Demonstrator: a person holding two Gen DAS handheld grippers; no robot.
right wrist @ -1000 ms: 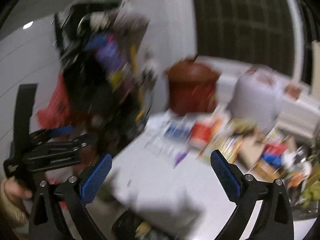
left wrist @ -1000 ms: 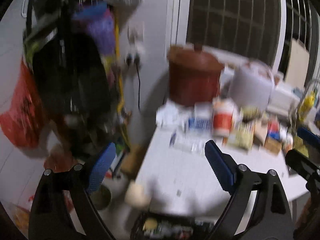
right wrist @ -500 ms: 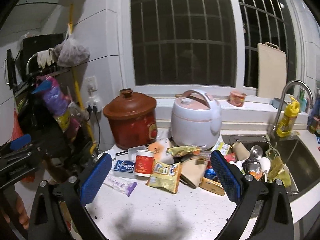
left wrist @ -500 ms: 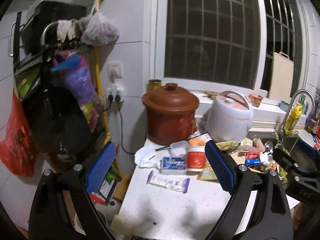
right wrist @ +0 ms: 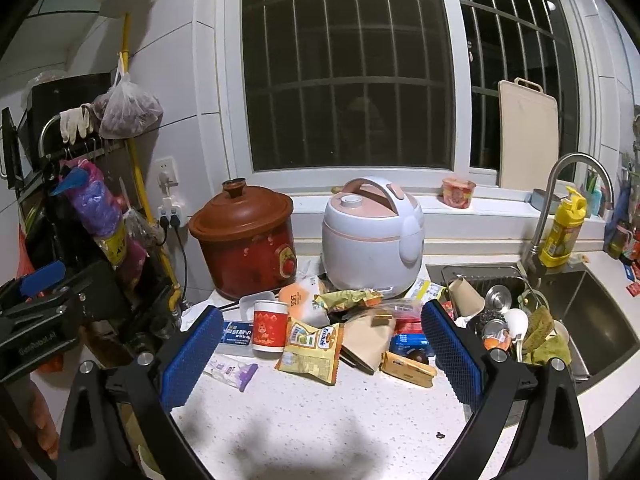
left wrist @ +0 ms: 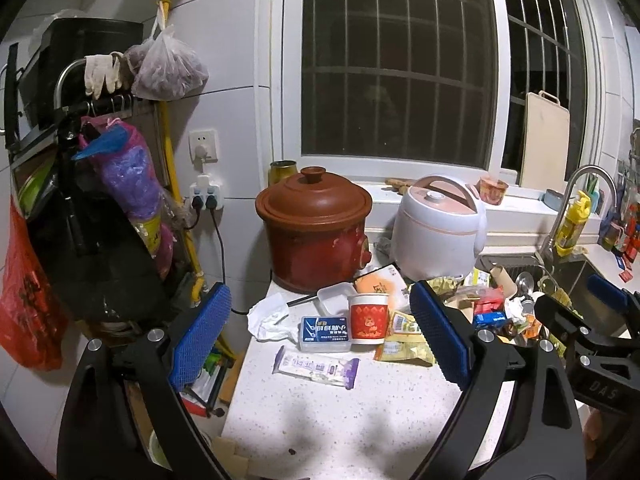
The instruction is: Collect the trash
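Note:
A pile of trash lies on the white counter point(left wrist: 320, 412) before the pots: a red paper cup point(left wrist: 367, 318) point(right wrist: 269, 325), a blue-and-white box point(left wrist: 325, 333), a purple-white wrapper point(left wrist: 316, 367) point(right wrist: 232, 370), a crumpled tissue point(left wrist: 267, 317), a yellow snack bag point(right wrist: 311, 345), a brown paper bag point(right wrist: 366, 340). My left gripper point(left wrist: 320, 340) is open and empty, held above the counter in front of the cup and box. My right gripper point(right wrist: 320, 356) is open and empty, in front of the snack bag.
A brown clay pot point(left wrist: 314, 232) and a white rice cooker point(right wrist: 372, 236) stand behind the trash. A sink point(right wrist: 592, 312) with dishes and a tap is at the right. A rack point(left wrist: 96, 216) hung with bags stands left, past the counter edge.
Both views have swung from the rack at the left toward the counter and window, then steadied. Both grippers stay open and empty.

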